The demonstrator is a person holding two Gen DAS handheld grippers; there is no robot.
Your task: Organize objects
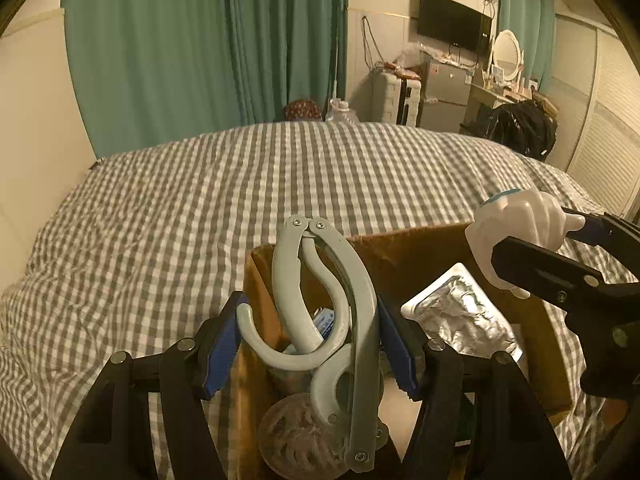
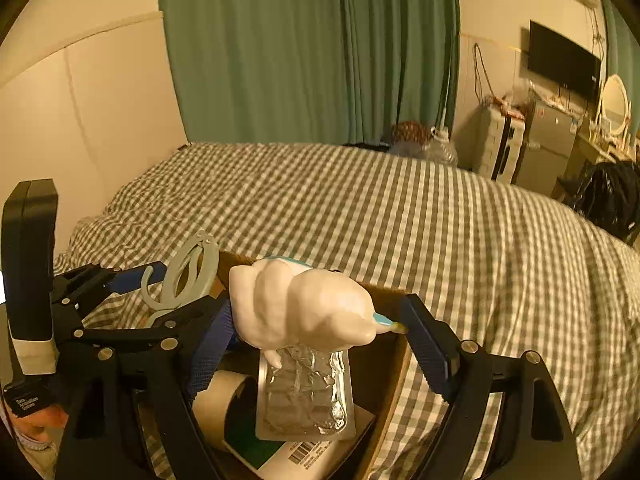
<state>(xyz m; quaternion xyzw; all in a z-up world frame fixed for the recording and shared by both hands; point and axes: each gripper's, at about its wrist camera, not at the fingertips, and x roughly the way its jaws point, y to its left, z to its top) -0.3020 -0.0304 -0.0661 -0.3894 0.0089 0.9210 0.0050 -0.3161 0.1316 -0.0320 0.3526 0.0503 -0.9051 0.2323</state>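
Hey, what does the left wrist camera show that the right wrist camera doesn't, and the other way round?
Only the left wrist view shows a round patterned disc low in the cardboard box.

Only the right wrist view shows a tape roll, a barcoded box under the foil pack, and a hand at the left edge.

Both show the grey folding hanger in the left gripper, the white figurine in the right gripper, the foil blister pack and the checked bedspread.

Place: a home bedroom.
Near: bed (image 1: 240, 200) with grey checked cover.
Far: green curtains (image 1: 200, 48) on the wall.
Far right: wall television (image 1: 454, 20), small fridge (image 1: 446, 94), oval mirror (image 1: 507, 54) on a dresser.
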